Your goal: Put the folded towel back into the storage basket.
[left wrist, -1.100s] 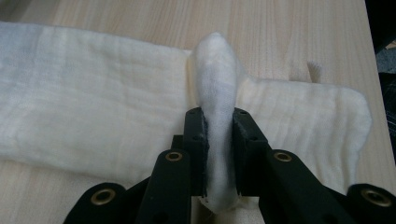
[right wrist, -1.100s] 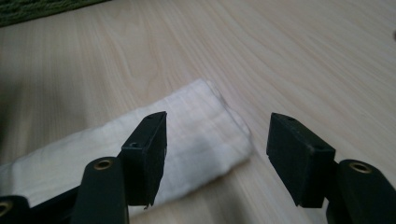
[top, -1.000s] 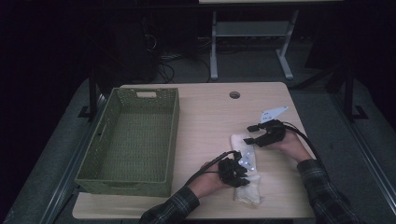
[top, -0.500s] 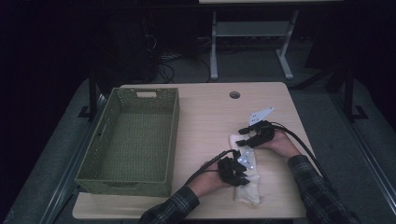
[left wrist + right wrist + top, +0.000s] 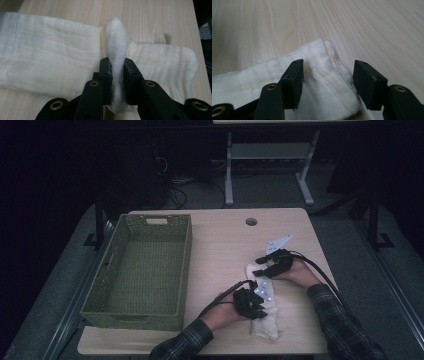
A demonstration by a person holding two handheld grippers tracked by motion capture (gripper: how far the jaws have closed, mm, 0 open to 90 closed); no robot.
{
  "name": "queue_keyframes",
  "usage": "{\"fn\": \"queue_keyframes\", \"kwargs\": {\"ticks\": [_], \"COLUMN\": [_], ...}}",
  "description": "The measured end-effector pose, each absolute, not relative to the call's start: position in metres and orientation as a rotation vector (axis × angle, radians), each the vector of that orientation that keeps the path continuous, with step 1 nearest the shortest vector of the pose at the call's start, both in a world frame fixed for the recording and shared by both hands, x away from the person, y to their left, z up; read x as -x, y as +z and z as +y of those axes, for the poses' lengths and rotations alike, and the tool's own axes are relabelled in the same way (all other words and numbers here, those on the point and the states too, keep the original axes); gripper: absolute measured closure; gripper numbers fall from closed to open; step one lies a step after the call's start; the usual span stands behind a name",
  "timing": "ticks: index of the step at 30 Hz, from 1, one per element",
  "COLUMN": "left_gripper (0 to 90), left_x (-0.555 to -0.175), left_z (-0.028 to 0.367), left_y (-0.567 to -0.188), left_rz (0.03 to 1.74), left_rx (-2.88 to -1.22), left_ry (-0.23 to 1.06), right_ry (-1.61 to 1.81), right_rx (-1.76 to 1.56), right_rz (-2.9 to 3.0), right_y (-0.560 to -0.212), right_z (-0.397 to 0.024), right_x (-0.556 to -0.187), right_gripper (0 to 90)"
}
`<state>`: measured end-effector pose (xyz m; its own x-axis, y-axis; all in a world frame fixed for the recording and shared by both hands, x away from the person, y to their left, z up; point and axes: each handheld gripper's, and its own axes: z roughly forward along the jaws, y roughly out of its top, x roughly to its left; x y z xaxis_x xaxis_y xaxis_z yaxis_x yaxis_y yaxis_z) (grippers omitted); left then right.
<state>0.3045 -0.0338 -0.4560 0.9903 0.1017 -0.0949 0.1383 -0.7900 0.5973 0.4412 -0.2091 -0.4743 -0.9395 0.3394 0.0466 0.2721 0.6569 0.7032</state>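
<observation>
Left gripper (image 5: 117, 82) jaws clamped on a pinched fold of cloth (image 5: 50, 60); right gripper (image 5: 328, 85) jaws apart, straddling its far corner, closing lately

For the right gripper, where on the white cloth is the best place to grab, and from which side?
Grip the far corner of the white cloth that lies between the open right gripper, coming down from above. There the folded edge makes a raised ridge that the jaws could probably pinch. The left gripper is shut on a bunched fold at the near end.
</observation>
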Motion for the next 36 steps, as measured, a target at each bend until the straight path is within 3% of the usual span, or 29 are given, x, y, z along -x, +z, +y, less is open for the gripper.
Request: {"fn": "queue_keyframes", "kwargs": {"ticks": [2,8,10,36], "left_gripper": [78.5,79.9,80.5,80.8], "left_x": [-0.304,-0.308,-0.308,-0.308], "left_z": [-0.034,-0.032,-0.031,0.022], "left_y": [-0.456,-0.457,-0.456,-0.373], "left_rz": [0.161,0.176,0.176,0.286], "left_rx": [-2.489,-2.474,-2.472,-2.312], "left_ry": [-0.069,-0.107,-0.109,-0.014], "right_ry": [1.153,1.171,1.171,1.255], "right_rx": [-0.520,-0.508,-0.517,-0.435], "right_rz": [2.784,2.844,2.849,2.735], "right_y": [-0.474,-0.471,-0.471,-0.381], "right_z": [-0.209,-0.208,-0.208,-0.172], "right_x": [-0.441,-0.437,-0.436,-0.437], "right_gripper": [46.6,75.2,78.1,80.1]}}
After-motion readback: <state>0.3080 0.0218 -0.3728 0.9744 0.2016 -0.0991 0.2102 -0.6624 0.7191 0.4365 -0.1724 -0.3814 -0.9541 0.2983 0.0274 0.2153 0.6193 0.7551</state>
